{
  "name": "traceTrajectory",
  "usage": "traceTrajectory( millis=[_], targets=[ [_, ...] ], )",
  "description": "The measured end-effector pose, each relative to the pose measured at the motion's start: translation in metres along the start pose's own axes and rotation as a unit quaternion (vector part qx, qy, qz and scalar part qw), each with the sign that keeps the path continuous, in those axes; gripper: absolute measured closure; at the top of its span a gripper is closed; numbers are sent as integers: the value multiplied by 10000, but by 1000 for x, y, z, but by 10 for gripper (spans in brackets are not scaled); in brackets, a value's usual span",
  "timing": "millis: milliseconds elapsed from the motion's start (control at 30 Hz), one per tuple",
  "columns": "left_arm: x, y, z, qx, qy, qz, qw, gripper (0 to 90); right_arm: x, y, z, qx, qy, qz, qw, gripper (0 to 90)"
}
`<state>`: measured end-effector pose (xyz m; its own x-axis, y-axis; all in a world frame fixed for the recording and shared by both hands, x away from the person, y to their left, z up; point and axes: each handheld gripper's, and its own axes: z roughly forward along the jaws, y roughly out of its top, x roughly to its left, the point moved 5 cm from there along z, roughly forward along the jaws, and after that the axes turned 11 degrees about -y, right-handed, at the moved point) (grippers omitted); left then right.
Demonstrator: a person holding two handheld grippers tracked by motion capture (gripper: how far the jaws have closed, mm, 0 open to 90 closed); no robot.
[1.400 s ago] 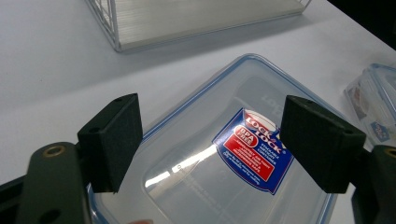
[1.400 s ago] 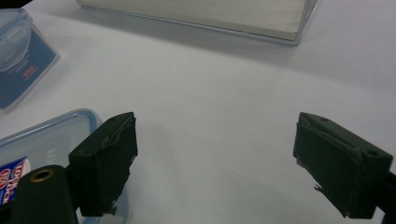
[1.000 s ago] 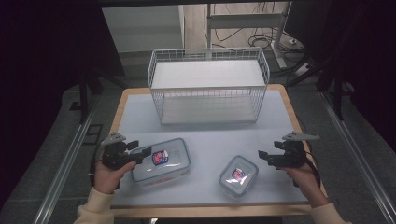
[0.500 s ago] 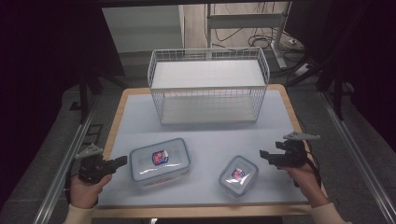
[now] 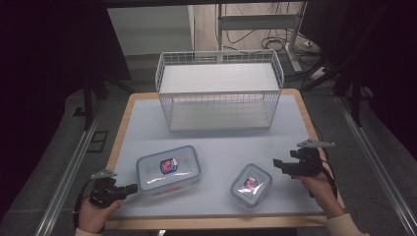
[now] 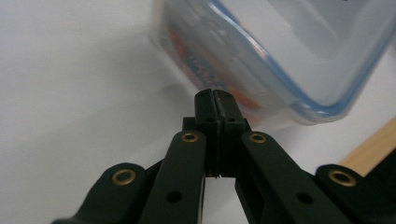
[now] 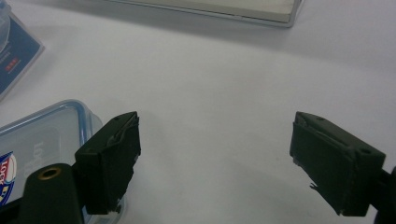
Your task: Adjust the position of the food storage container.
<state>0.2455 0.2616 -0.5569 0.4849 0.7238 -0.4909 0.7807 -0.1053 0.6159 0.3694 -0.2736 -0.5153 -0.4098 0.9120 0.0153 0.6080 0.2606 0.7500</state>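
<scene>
Inventory, left to right in the high view. Your left gripper (image 5: 129, 189): lower left of the frame, jaws pressed together with nothing between them, tips just beside the near-left corner of the large container (image 5: 168, 169). In the left gripper view that container's blue-rimmed corner (image 6: 299, 70) fills the upper right. Wire basket (image 5: 220, 91): upper centre, on the pale table (image 5: 221, 140). Small container (image 5: 251, 185): lower centre-right, lid on. Your right gripper (image 5: 279, 164): lower right, jaws wide and holding nothing, near the small container but apart from it.
</scene>
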Motion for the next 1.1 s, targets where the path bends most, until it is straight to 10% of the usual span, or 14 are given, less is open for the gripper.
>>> traceTrajectory(
  millis=[1100],
  targets=[
    [-15,45,61,136,-38,157,9998,899,5,-4,6,164,53,-64,9998,162]
  ],
)
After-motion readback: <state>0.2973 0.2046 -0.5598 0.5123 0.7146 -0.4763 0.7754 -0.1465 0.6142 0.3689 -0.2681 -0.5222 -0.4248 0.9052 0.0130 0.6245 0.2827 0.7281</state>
